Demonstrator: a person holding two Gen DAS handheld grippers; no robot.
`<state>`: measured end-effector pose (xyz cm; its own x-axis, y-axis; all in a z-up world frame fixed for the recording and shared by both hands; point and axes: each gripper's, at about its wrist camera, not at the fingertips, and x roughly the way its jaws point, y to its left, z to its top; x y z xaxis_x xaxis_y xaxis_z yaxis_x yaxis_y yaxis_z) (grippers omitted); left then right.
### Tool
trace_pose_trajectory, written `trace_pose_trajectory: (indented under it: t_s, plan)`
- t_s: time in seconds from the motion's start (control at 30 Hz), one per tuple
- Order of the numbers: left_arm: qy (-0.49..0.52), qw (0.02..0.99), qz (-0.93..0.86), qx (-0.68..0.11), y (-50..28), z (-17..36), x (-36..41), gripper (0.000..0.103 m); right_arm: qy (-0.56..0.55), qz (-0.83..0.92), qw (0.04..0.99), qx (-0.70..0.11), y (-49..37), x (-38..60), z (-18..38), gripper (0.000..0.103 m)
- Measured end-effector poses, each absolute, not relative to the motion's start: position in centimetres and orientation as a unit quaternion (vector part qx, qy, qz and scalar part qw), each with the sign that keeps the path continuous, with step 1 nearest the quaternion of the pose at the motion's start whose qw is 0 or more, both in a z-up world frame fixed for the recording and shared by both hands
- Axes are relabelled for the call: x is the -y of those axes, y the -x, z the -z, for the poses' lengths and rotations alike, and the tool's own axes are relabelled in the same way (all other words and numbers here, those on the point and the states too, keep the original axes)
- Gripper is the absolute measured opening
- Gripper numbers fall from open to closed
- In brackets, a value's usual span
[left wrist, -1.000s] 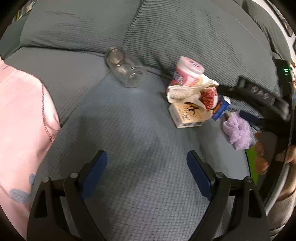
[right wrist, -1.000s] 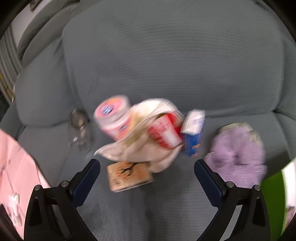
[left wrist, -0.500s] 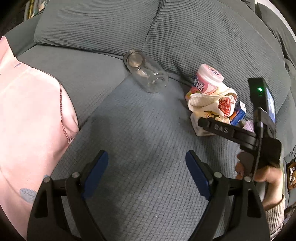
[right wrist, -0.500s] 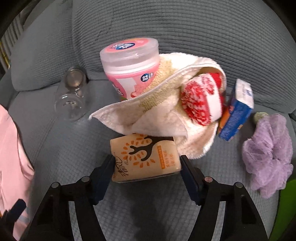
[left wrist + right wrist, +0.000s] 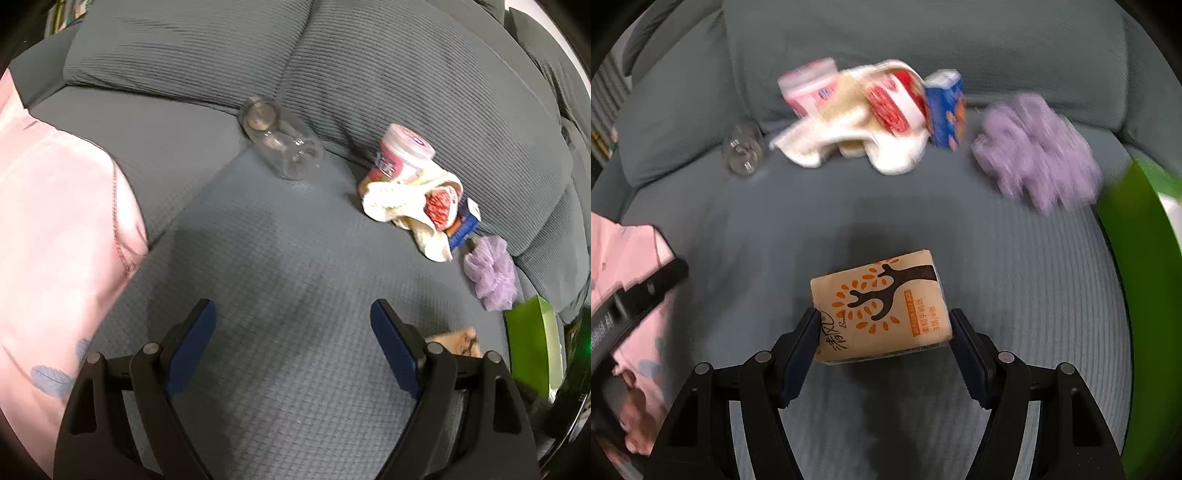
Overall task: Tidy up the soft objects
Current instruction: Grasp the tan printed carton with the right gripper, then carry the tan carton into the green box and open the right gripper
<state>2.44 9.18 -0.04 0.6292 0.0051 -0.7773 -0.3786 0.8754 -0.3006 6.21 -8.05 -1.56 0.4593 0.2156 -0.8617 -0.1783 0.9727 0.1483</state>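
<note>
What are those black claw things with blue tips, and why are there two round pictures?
They are two grabbing tools a person holds, one in each hand. Each carries a camera looking along its jaws, so you get two round pictures. The left gripper is open and holds nothing. The right gripper is squeezing a tissue pack. All this is on a grey sofa. Lying on it are a clear jar, a pink tub, a white towel, a blue box and a purple puff.
</note>
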Motion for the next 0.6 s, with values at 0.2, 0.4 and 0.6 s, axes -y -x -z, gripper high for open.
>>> trace_pose_trajectory:
  t_s: [0.2,0.4,0.6]
  plan:
    - [0.21,0.873,-0.103,-0.427,-2.4,0.5,-8.2,0.084,-0.043,-0.119,0.847,-0.517,-4.7,9.1,2.5,0.071]
    - [0.22,0.863,-0.089,-0.447,-2.8,1.3,-7.6,0.084,-0.072,-0.139,0.839,-0.521,-5.1,10.0,2.2,0.083]
    - [0.219,0.858,-0.054,-0.461,-2.8,1.5,-6.3,0.083,-0.102,-0.143,0.856,-0.486,-5.1,12.7,0.4,0.085]
